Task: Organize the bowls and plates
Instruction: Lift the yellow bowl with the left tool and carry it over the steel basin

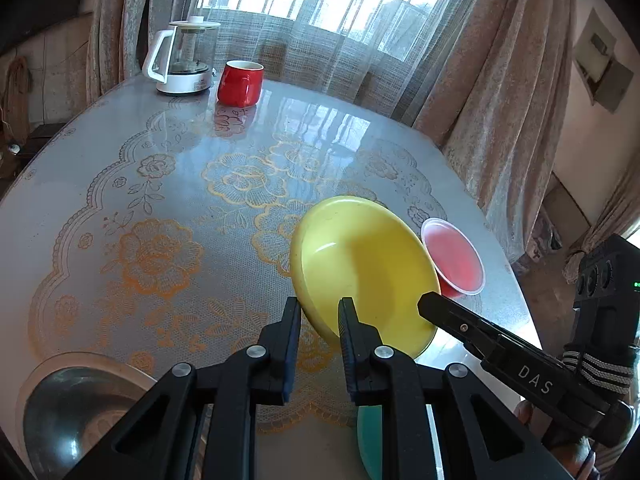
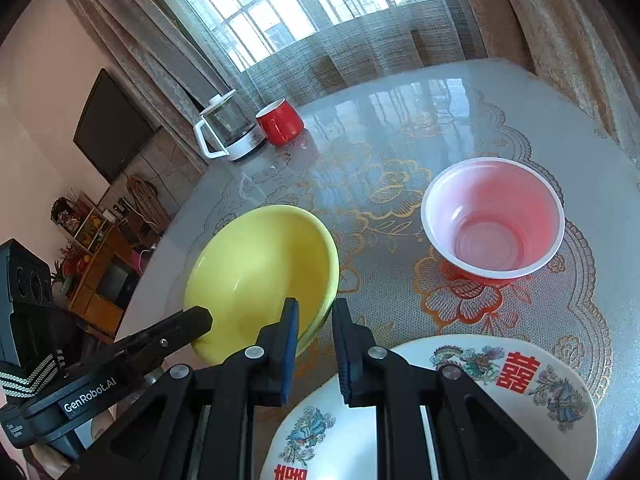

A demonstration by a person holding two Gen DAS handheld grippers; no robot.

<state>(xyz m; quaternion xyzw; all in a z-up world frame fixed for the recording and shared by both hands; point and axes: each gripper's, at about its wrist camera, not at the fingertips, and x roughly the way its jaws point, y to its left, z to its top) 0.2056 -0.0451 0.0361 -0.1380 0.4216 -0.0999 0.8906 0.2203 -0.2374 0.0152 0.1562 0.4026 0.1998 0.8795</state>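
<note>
A yellow bowl [image 1: 360,264] is tilted and lifted off the table; both grippers clamp its rim. My left gripper [image 1: 320,308] is shut on its near rim. My right gripper [image 2: 315,310] is shut on the rim of the same yellow bowl [image 2: 260,272], and its finger [image 1: 460,316] shows in the left wrist view. A pink-red plastic bowl [image 2: 494,220] stands upright on the table to the right; it also shows behind the yellow bowl [image 1: 456,260]. A white decorated plate [image 2: 520,384] lies below my right gripper. A metal bowl [image 1: 68,412] sits at the lower left.
A glass kettle [image 1: 184,56] and a red mug [image 1: 240,82] stand at the far edge of the table by the curtain. A green dish [image 1: 370,440] lies under my left gripper. The table edge [image 1: 516,300] runs close on the right.
</note>
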